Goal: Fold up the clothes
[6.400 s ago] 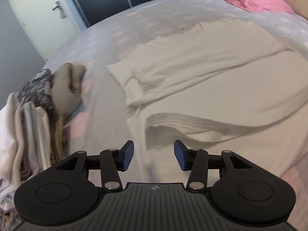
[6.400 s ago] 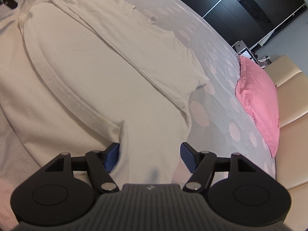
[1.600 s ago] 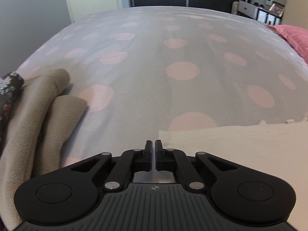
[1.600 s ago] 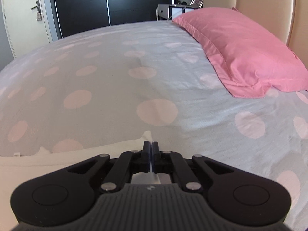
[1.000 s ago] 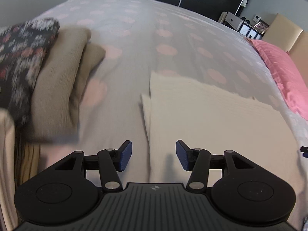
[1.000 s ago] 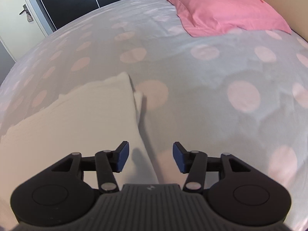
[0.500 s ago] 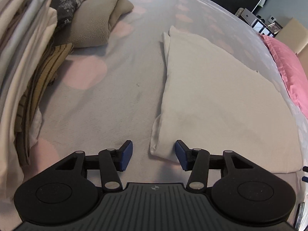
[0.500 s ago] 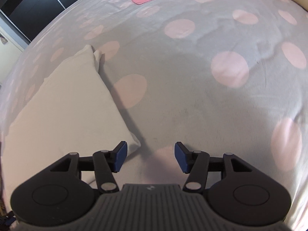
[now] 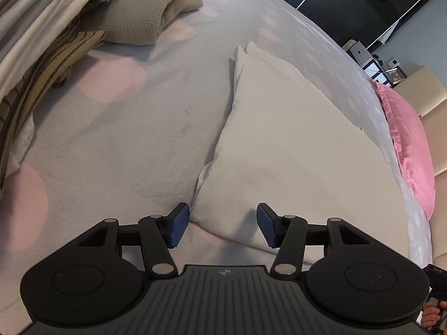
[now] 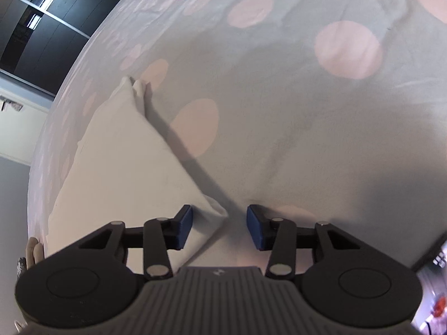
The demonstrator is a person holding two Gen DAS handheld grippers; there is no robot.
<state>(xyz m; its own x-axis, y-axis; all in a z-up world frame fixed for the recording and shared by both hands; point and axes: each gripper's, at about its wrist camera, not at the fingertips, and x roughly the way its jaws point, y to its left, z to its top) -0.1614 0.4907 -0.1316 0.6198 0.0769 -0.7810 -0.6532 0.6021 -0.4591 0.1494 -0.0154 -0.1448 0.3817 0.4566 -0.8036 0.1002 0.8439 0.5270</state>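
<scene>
Fig.: my left tongs point(image 9: 222, 224) and right tongs point(image 10: 219, 227) were both open, empty, each straddling a near corner of the folded white shirt point(image 9: 285, 145) by the bed's point(image 9: 117, 128) near edge, probably for next fold.

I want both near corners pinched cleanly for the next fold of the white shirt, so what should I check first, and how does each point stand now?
1. Left gripper open: ok.
2. Right gripper open: ok.
3. Near left corner of the folded white cotton shirt lies between the left fingers: ok.
4. Near right corner of the shirt lies between the right fingers: ok, though nearer the left pad.
5. Shirt lies flat on the grey bedspread with pink dots: ok.
6. Pile of folded clothes stands apart from the shirt: ok.
7. All layers caught at each corner: cannot tell.
</scene>
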